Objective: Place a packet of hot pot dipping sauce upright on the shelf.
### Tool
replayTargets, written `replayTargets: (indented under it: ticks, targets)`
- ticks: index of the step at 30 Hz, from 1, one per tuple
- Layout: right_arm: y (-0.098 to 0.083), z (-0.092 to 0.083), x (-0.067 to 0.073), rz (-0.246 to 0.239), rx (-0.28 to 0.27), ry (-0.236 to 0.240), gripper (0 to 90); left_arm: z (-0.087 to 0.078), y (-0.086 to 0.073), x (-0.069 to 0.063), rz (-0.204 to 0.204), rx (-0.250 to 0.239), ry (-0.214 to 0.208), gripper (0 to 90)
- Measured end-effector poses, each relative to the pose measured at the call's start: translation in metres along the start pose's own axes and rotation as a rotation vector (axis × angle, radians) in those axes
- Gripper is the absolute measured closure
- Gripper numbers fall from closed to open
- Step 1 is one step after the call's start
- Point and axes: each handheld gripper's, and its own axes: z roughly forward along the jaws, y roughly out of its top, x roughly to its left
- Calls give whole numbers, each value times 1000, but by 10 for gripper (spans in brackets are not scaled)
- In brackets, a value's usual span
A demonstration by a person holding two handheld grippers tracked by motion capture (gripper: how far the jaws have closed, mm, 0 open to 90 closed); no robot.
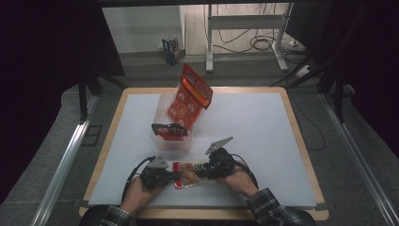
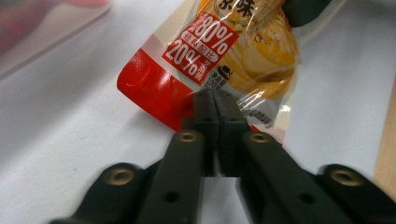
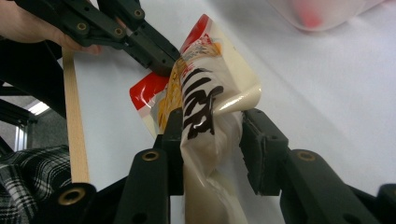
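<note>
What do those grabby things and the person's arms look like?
Each gripper, left and right, is black, with two straight jaws joined by brass-coloured rivets. The pads are blocky and ridged. A grey three-cornered plate sits on top of each, and a black cable loops away behind. The person wears dark plaid sleeves.

Snack packet (image 1: 188, 172): lay on tabletop (image 1: 263, 136) at near edge.
Tub (image 1: 171, 127): stood behind packet.
Upright pack (image 1: 190, 96): stood in tub.
</note>
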Motion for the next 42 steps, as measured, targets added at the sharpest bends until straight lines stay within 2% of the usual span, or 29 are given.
replayTargets:
  ticks: [1, 5, 8, 9, 10, 11, 15, 19, 22, 32, 42]
  targets:
    - [0, -1, 0, -5, 0, -4, 640, -1, 0, -1, 9, 0, -1, 797]
    - [1, -8, -1, -21, -16, -26, 658, -2, 2, -10, 75, 7, 49, 624]
    - [2, -17, -3, -29, -35, -56, 668, -2, 4, -17, 109, -12, 69, 524]
    - [2, -20, -4, -30, -39, -66, 671, -4, 4, -20, 112, -37, 79, 482]
    - [2, -20, -4, -30, -39, -66, 671, -4, 4, -20, 112, -37, 79, 424]
    - [2, -24, -4, -33, -44, -76, 673, -5, 4, -21, 117, -45, 85, 424]
    - [3, -31, -4, -46, -57, -96, 676, -10, 4, -22, 106, -66, 86, 318]
    - [5, -35, -3, -57, -65, -110, 680, -13, 3, -22, 85, -75, 61, 240]
    - [6, -40, -4, -61, -74, -122, 685, -15, 3, -23, 87, -80, 63, 162]
    - [10, -54, -6, -55, -114, -154, 694, -20, 3, -26, 83, -105, 51, 83]
    - [15, -67, -6, -69, -136, -188, 696, -23, 1, -32, 112, -97, 103, 43]
